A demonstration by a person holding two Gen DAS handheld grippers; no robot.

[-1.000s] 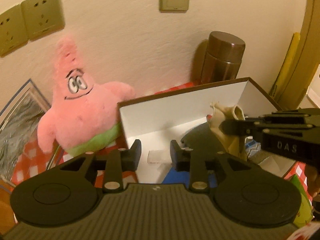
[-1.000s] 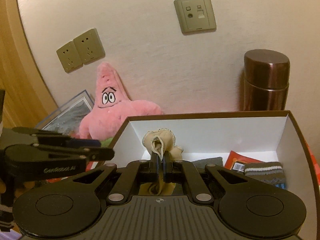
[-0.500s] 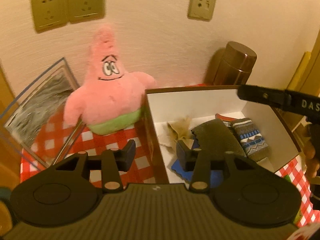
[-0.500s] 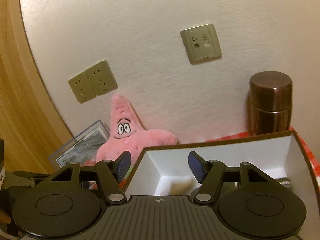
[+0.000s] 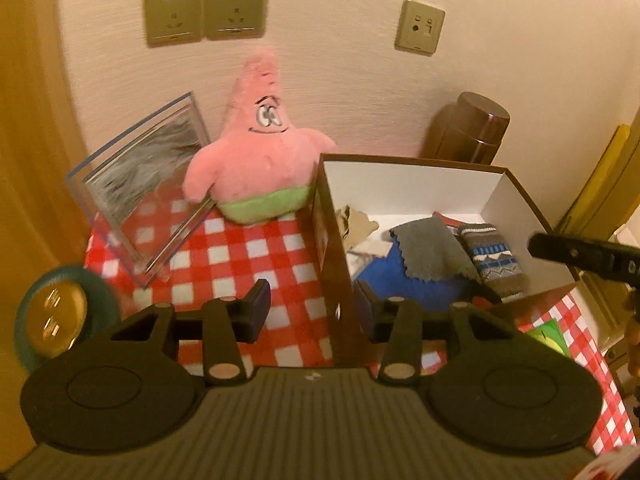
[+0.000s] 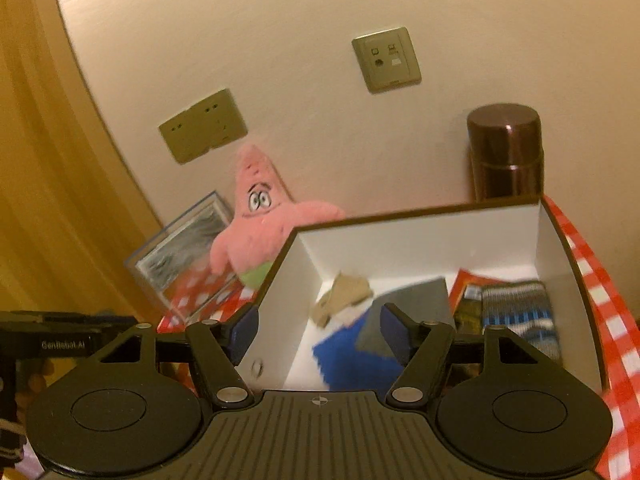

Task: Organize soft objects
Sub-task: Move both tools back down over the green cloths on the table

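Observation:
A brown box with a white inside [image 5: 412, 184] [image 6: 420, 244] stands on the checked cloth. It holds a beige sock [image 5: 354, 224] [image 6: 344, 294], a grey cloth [image 5: 432, 252], a blue cloth [image 5: 404, 282] [image 6: 344, 356] and a striped sock [image 5: 494, 260] [image 6: 516, 308]. A pink star plush [image 5: 256, 160] [image 6: 260, 224] leans on the wall left of the box. My left gripper [image 5: 314, 304] is open and empty, straddling the box's left wall. My right gripper [image 6: 316, 332] is open and empty above the box's near left corner.
A clear acrylic case [image 5: 140, 196] [image 6: 184, 256] lies tilted left of the plush. A brown metal flask [image 5: 472, 128] [image 6: 506, 152] stands behind the box. A round teal-rimmed object [image 5: 56, 316] sits at the table's left edge. Wall sockets [image 5: 204, 10] are above.
My right gripper opened and let the beige sock drop into the box, then pulled back. My left gripper drew back and up, so more of the table shows.

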